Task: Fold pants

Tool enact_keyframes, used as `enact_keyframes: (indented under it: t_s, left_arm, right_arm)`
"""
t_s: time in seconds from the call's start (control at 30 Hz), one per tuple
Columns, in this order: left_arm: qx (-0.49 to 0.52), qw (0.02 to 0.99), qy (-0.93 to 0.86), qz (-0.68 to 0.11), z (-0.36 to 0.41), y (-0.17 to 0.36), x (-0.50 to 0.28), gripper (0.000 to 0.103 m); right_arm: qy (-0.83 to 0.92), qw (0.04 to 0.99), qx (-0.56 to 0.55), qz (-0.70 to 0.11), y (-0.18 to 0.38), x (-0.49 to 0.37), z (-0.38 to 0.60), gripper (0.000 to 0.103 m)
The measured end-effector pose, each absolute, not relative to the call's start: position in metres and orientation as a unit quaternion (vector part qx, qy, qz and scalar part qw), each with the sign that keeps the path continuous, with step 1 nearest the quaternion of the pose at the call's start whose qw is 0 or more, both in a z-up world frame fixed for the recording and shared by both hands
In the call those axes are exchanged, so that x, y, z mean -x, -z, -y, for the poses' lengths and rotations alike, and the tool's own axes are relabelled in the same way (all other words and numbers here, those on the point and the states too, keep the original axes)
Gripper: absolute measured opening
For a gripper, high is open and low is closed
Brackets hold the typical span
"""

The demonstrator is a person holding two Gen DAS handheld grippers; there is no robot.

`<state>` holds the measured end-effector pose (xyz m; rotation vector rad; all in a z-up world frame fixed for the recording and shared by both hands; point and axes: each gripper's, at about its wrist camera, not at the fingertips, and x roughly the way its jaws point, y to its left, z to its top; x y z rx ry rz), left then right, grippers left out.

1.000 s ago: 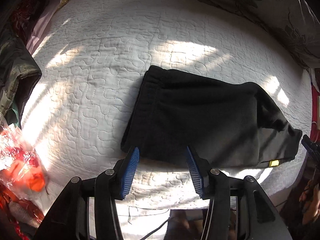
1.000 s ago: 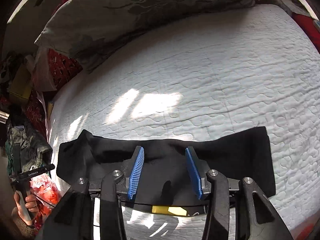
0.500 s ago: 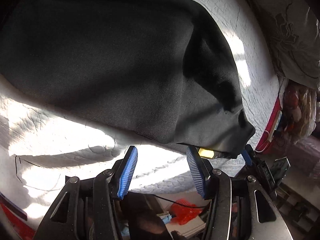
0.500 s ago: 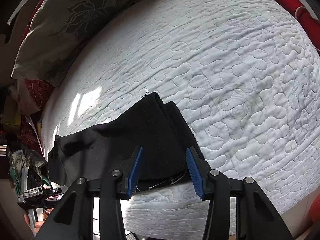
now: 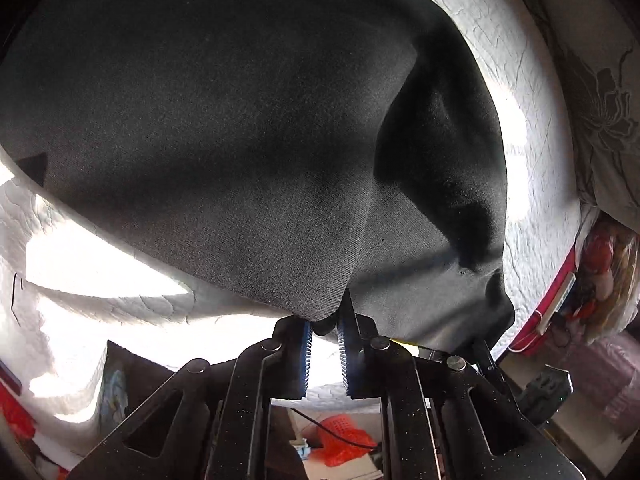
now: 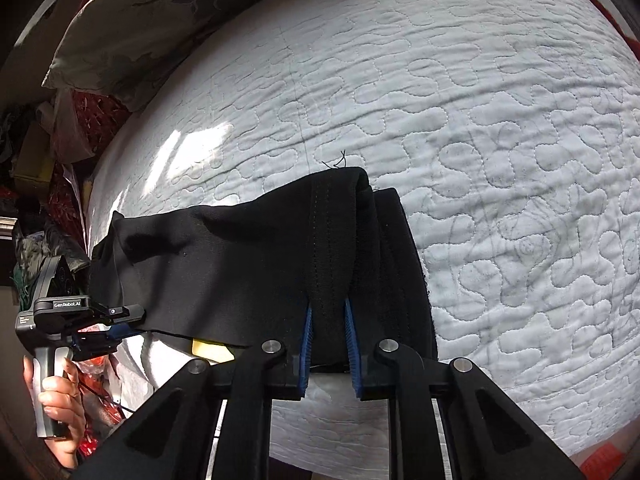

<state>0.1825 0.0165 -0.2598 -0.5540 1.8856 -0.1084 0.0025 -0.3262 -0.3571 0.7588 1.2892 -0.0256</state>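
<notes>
Grippers, open a second ago, are now clamping pants (image 5: 240,140): left gripper (image 5: 324,330) at 6 o'clock, right gripper (image 6: 329,316) on waistband (image 6: 334,240); folding lift is beginning.

Legible text: one item. In the right wrist view, the left gripper (image 6: 120,322), held in the person's hand (image 6: 60,396) at the left edge, carries the white marking "GenRobot.AI" on the black housing above its handle. A smaller line of print below that marking is too small to read. The yellow tag (image 6: 210,348) under the pants (image 6: 248,256) shows no legible characters. Left wrist view: no readable text.
</notes>
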Motion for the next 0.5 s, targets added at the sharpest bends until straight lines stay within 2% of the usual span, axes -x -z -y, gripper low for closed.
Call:
enact_keyframes:
  t_s: [0.1,0.2,0.3,0.43,0.5]
  left_arm:
    - [0.239,0.559,0.054,-0.792,-0.016,0.24,-0.179,0.008]
    - [0.201,0.578,0.065,-0.788,-0.012,0.225,-0.176,0.008]
    - [0.183,0.567,0.054,-0.801,-0.011,0.238,-0.171,0.008]
    - [0.171,0.556,0.04,-0.812,-0.011,0.256,-0.166,0.013]
    - [0.166,0.557,0.044,-0.813,-0.008,0.256,-0.165,0.013]
  right_arm:
    - [-0.008,0.73,-0.378,-0.569,0.342,0.005,0.335,0.011]
    - [-0.014,0.734,-0.394,-0.553,0.326,0.016,0.346,0.011]
    - [-0.001,0.713,-0.413,-0.567,0.343,0.027,0.354,0.011]
    - [0.026,0.702,-0.393,-0.593,0.369,0.035,0.357,0.021]
    - [0.02,0.697,-0.406,-0.591,0.371,0.038,0.362,0.022]
